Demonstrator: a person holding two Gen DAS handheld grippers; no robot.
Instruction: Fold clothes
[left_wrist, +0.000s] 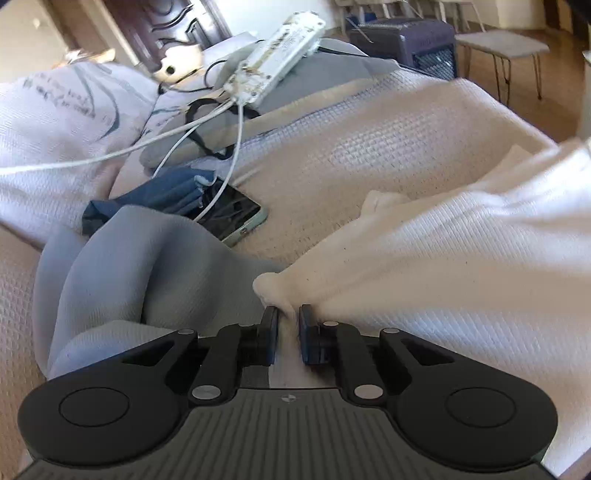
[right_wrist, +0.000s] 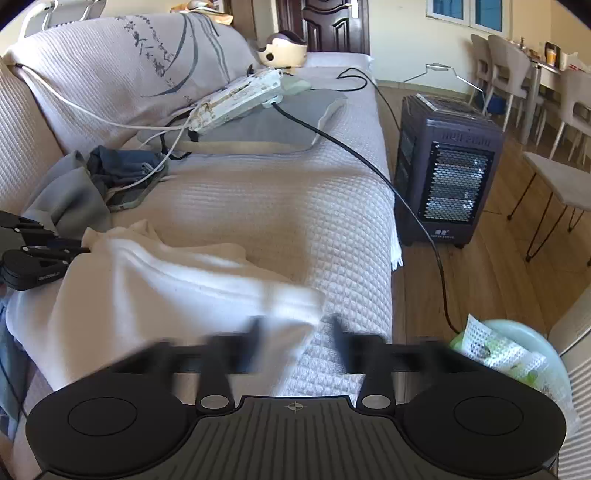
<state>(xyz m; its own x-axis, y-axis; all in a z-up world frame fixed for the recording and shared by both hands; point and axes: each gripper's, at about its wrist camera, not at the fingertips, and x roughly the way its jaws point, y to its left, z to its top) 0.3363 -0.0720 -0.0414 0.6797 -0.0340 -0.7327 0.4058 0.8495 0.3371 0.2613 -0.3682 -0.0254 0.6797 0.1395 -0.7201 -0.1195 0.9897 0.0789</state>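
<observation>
A white waffle-knit garment (left_wrist: 443, 258) lies bunched on the quilted sofa cover (left_wrist: 369, 147). My left gripper (left_wrist: 288, 321) is shut on one gathered corner of it, and the cloth stretches away to the right. In the right wrist view the same garment (right_wrist: 166, 288) spreads across the near seat, with the left gripper (right_wrist: 83, 245) pinching its far left corner. My right gripper (right_wrist: 297, 332) is blurred and stands open. The garment's near right corner lies by its left finger, and neither pad presses on it.
A grey cloth (left_wrist: 129, 266), a dark blue cloth (left_wrist: 155, 195) and a phone (left_wrist: 236, 218) on a white cable lie just beyond. A power strip (right_wrist: 236, 98) rests on a grey cushion. A black cable (right_wrist: 369, 166) crosses the seat towards a heater (right_wrist: 443, 173); a bin (right_wrist: 517, 343) stands nearby.
</observation>
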